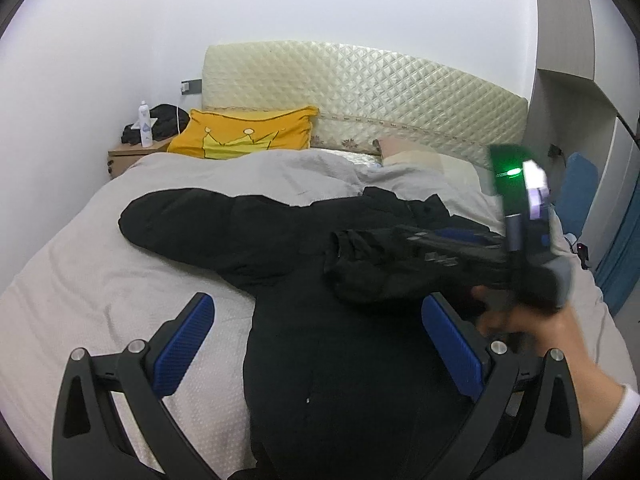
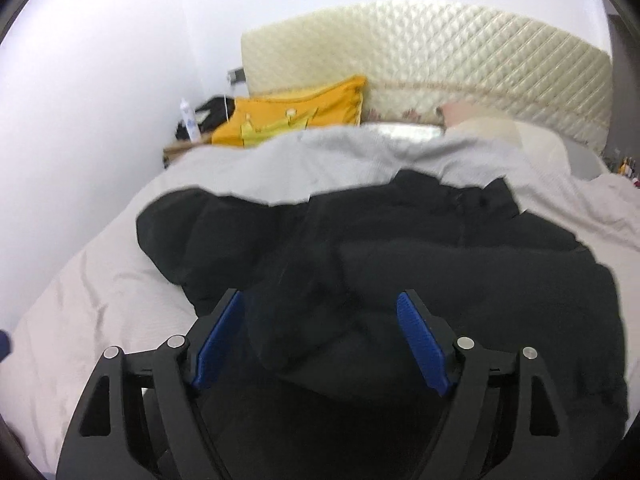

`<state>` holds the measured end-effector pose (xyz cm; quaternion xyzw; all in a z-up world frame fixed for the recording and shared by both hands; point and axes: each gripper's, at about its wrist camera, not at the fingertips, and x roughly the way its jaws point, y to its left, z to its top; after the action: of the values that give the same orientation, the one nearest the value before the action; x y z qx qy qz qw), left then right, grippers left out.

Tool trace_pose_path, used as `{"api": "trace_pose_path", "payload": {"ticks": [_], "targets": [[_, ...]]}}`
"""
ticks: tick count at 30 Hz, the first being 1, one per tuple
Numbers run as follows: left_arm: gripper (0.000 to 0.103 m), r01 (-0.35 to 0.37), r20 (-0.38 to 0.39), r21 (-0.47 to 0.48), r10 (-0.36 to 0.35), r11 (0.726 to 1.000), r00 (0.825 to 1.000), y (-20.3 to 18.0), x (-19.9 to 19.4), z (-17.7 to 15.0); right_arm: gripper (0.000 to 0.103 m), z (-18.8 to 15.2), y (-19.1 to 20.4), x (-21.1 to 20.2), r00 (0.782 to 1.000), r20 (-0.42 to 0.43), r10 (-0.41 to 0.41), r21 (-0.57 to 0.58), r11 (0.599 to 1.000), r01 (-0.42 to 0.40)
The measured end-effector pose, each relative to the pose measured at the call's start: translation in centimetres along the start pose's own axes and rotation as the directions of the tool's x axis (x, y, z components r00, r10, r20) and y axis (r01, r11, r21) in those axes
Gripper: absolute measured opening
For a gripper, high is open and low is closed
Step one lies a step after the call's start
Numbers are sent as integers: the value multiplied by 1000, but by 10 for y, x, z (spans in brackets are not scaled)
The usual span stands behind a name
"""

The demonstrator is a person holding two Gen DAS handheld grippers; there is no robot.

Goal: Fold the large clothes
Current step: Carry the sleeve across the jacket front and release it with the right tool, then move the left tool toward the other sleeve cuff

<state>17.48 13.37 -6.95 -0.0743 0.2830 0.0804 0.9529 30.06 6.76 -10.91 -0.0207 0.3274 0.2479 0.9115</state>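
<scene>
A large black jacket (image 1: pixel 320 360) lies spread on the bed, one sleeve (image 1: pixel 188 220) stretched out to the left. My left gripper (image 1: pixel 316 312) is open and empty above the jacket's body. My right gripper (image 1: pixel 348 248) reaches in from the right, blurred, with a fold of black sleeve cloth (image 1: pixel 360 276) bunched at its tip. In the right wrist view the right gripper (image 2: pixel 320 308) has its blue pads (image 2: pixel 420 340) wide apart, with a mound of jacket cloth (image 2: pixel 328 320) between them, not pinched.
The bed has a light grey cover (image 1: pixel 100 280), a yellow crown pillow (image 1: pixel 244 136) and a quilted cream headboard (image 1: pixel 360 88). A nightstand (image 1: pixel 128 156) with a white bottle stands at the back left. Blue cloth (image 1: pixel 576 188) hangs at the right.
</scene>
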Motion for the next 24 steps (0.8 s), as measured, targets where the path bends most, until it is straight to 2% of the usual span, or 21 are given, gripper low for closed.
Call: {"api": "trace_pose_path", "payload": {"ticks": [3, 4, 6, 8, 10, 14, 15, 18, 24], "targets": [[103, -18, -51, 27, 19, 999, 999, -7, -4, 6, 78, 11, -11, -28, 999, 26, -26, 2, 1000, 26], [103, -23, -46, 45, 25, 999, 999, -11, -11, 9, 78, 15, -14, -42, 998, 41, -48, 0, 999, 48], [103, -40, -8, 51, 40, 998, 999, -16, -27, 15, 78, 22, -19, -68, 995, 69, -74, -9, 997, 75], [103, -16, 0, 26, 16, 1000, 1000, -16, -37, 22, 78, 27, -22, -93, 990, 97, -98, -10, 995, 100], [103, 6, 22, 11, -6, 1000, 1000, -18, -51, 29, 79, 31, -26, -120, 986, 134, -102, -2, 995, 103], [103, -4, 64, 19, 3, 1000, 998, -29, -69, 31, 80, 36, -31, -171, 972, 209, -106, 12, 994, 105], [103, -11, 71, 26, 9, 1000, 997, -33, -73, 29, 81, 36, -33, -181, 968, 227, -107, 19, 994, 105], [103, 29, 59, 19, -30, 999, 998, -40, -74, 27, 81, 31, -33, -215, 953, 284, -108, 28, 994, 104], [103, 70, 46, 9, -70, 998, 996, -48, -76, 21, 83, 2, -31, -249, 936, 332, -117, 26, 993, 115]]}}
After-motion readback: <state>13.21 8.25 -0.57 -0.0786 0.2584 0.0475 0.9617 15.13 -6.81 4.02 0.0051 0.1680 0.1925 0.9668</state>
